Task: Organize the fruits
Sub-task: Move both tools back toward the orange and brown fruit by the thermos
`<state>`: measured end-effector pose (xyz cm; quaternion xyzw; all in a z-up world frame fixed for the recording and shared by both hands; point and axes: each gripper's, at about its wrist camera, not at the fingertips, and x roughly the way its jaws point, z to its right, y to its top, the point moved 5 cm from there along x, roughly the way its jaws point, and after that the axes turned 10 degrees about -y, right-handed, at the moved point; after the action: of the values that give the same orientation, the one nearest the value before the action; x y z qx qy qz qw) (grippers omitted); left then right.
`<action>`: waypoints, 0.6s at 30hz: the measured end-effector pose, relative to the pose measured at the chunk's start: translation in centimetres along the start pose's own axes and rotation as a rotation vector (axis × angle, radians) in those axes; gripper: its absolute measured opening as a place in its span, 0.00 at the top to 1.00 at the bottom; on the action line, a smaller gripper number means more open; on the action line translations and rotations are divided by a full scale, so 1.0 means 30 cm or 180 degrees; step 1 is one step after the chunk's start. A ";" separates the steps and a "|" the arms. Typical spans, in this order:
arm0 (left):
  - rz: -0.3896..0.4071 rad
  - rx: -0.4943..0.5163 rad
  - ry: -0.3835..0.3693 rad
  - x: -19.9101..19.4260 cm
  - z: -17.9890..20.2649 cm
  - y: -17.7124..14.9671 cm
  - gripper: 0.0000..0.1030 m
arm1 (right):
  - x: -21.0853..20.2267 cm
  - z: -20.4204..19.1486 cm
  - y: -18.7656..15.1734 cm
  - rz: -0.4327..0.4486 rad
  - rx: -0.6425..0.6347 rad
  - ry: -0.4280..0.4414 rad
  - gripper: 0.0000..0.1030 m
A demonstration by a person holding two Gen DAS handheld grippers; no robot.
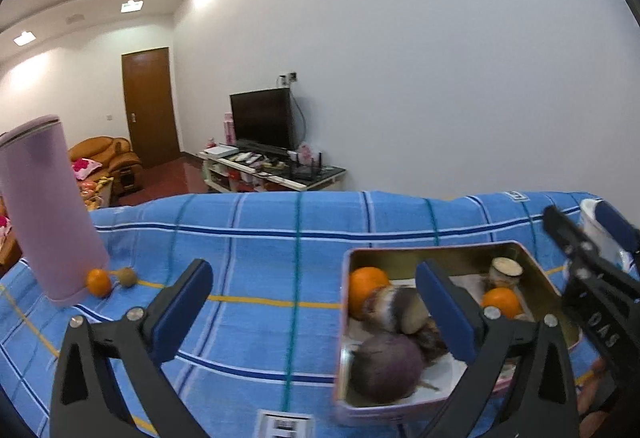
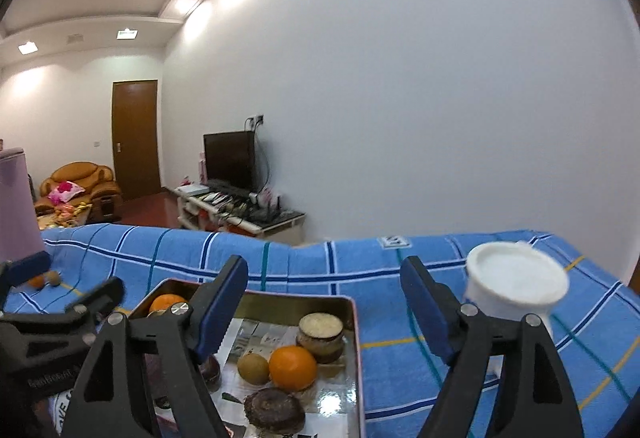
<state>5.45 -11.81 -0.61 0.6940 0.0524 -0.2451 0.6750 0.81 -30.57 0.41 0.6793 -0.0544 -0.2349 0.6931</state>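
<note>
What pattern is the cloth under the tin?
Blue cloth with white, navy and yellow plaid lines; clearest in the left wrist view.

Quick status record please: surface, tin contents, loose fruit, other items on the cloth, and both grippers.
surface: blue checked cloth
container: open metal tin, paper-lined
in tin: two oranges, a kiwi, several dark purple-brown fruits, a small jar
loose fruit: small orange and brown fruit, beside the pink tumbler
other: white cup, right of the tin
left gripper: open, nothing between fingers, over the tin's left edge
right gripper: open, nothing between fingers, over the tin
</note>
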 end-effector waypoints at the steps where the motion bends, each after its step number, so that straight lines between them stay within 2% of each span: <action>1: 0.0035 0.0019 0.0107 -0.010 -0.028 0.004 0.00 | -0.008 0.006 0.003 0.0027 0.0014 -0.0019 0.23; 7: 0.0142 0.0115 0.0431 -0.040 -0.134 0.009 0.00 | -0.024 0.050 0.009 0.0072 0.0190 -0.0133 0.23; 13: 0.0029 0.0284 0.0553 -0.029 -0.207 -0.025 0.00 | -0.045 0.064 0.007 0.0072 0.0331 -0.0140 0.23; 18: -0.0016 0.0185 0.0605 -0.041 -0.261 -0.053 0.00 | -0.057 0.053 -0.004 0.0000 0.0377 -0.0164 0.23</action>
<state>5.84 -3.83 -1.79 0.7333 0.1107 -0.1813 0.6459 -1.37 -31.32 0.82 0.7128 -0.0860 -0.2486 0.6502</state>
